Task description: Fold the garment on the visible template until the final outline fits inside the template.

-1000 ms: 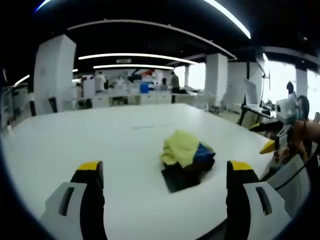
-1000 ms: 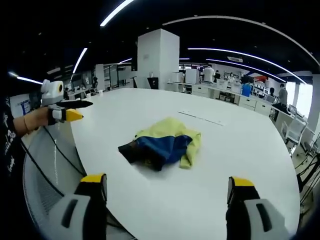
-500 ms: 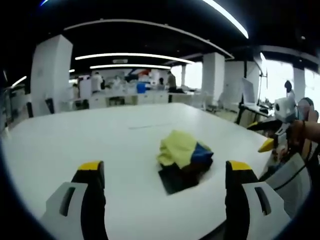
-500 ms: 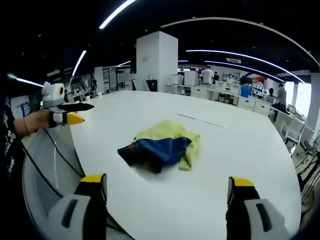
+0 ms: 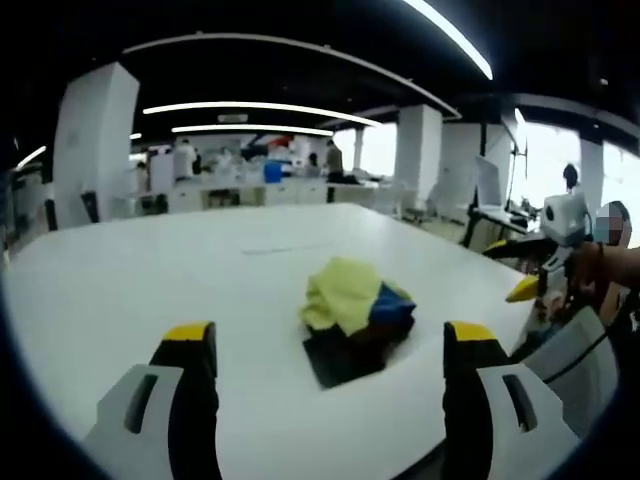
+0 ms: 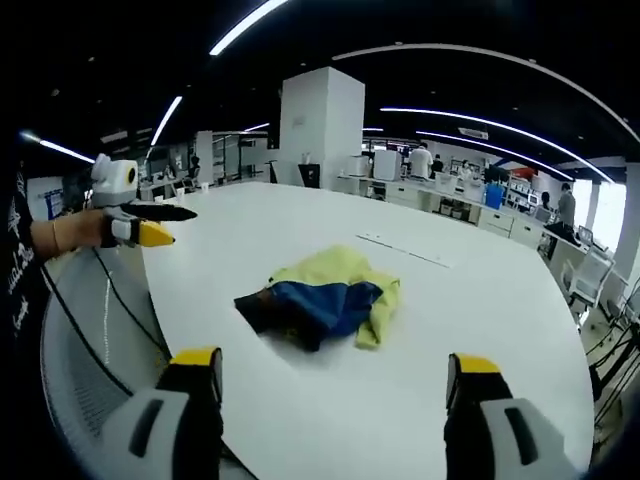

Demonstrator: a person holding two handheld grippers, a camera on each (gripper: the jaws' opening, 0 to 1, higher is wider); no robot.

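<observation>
In the left gripper view, the left gripper (image 5: pixel 330 375) has its two yellow-tipped jaws spread wide apart with nothing between them, poised over the near edge of the white bench (image 5: pixel 140 270). The garment (image 5: pixel 352 318) lies on the bench just beyond the jaws, nearer the right-hand jaw than the other. It is a crumpled heap: pale yellow cloth on top, a blue patch on the side toward the right-hand jaw, and dark fabric spread flat underneath on the side nearest the camera. Off the bench edge past the garment, the right gripper (image 5: pixel 528 270) comes in, held in a hand (image 5: pixel 618 268); its yellow-tipped jaws point toward the garment and stand parted. No template outline on the bench can be made out here. Beyond the bench's far side stand white pillars (image 5: pixel 92 140) and office desks with people at them, too small to tell apart.

In the right gripper view, the right gripper (image 6: pixel 332 378) likewise has its jaws set wide and holding nothing, at the bench edge (image 6: pixel 480 300). The garment (image 6: pixel 322 297) sits beyond them, roughly midway between the two jaws, well apart from both; blue cloth faces the camera, yellow behind and around it, a dark fold at the end toward the left gripper. The left gripper (image 6: pixel 160 222) reaches in from off the bench, held in a hand (image 6: pixel 80 232), jaws parted and empty. A thin faint line (image 6: pixel 408 248) lies on the bench beyond the garment.
</observation>
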